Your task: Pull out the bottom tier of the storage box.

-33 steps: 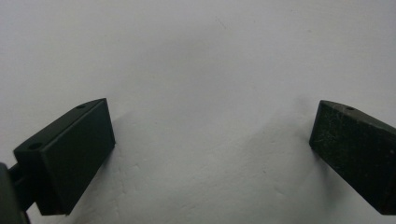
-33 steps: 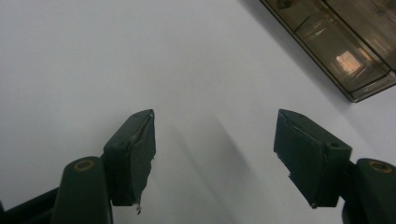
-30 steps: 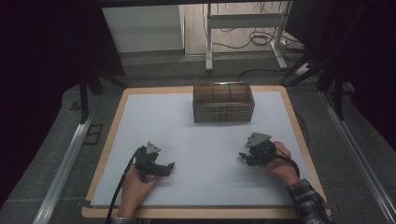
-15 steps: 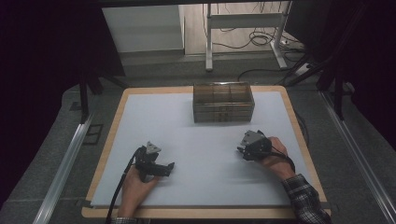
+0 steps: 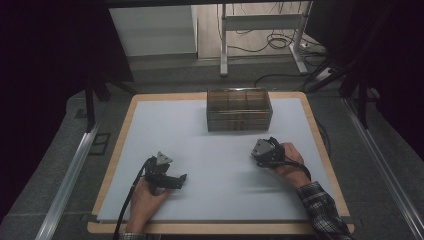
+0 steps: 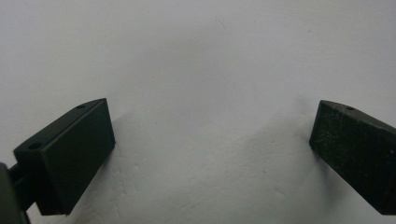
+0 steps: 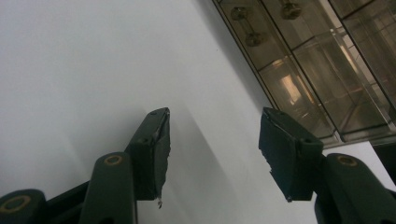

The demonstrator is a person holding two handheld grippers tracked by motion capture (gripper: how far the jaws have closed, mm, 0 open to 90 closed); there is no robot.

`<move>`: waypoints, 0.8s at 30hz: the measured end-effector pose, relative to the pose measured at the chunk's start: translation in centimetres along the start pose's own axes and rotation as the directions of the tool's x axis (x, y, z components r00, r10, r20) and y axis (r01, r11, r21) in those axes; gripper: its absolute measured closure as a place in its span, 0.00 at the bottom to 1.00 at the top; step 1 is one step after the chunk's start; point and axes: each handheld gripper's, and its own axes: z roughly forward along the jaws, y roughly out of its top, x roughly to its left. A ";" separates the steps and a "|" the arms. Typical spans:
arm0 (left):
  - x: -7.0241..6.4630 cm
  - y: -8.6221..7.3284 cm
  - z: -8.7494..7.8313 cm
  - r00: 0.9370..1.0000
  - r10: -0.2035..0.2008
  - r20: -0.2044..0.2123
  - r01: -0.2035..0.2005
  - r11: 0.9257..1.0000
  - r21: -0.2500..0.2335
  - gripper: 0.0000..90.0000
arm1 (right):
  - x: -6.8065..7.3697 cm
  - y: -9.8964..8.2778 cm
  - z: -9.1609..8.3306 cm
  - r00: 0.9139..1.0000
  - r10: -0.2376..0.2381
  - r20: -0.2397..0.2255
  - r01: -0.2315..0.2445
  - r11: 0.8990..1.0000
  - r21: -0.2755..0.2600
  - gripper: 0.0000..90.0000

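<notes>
Reaching for the compartment box [image 5: 239, 109] looks like the step in hand: the right gripper [image 5: 263, 151] sits just short of it, jaws spread, nothing held. In the right gripper view the box [image 7: 322, 60] lies ahead and off to the right of the jaws, near but not touching. It is clear brown plastic, split into compartments, with small metal parts visible in the far ones; which compartment matters I cannot tell.

Left gripper [image 5: 167, 176] rests low over the white surface [image 5: 200, 150], jaws wide apart and empty, with the box well ahead of it and to its right. In the left gripper view there is bare surface [image 6: 196, 70] between the jaws.

My read on doing it well:
- Swing the right gripper toward its right so the box front wall sits centred between the jaws before closing in.
- Approach square to the wall; the current angle is skewed, and a skewed contact would likely push the box instead of seating on it.
- Box looks light and slick, so expect it to slide on the smooth surface. Bring the left gripper up to brace the opposite side.
- Close slowly; thin clear plastic may flex.
</notes>
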 end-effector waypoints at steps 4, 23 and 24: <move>0.0 0.0 0.0 1.000 0.000 0.000 0.000 1.000 0.000 0.00 | 0.1 0.3 0.6 1.000 -0.024 0.015 0.024 1.000 0.004 0.49; 0.0 0.0 0.0 1.000 0.000 0.000 0.000 1.000 0.000 0.00 | 1.0 2.0 3.2 0.965 -0.205 0.165 0.200 0.979 0.048 0.56; 0.0 0.0 0.0 1.000 0.000 0.000 0.000 1.000 0.000 0.00 | 1.1 2.0 3.3 0.963 -0.208 0.174 0.202 0.978 0.052 0.57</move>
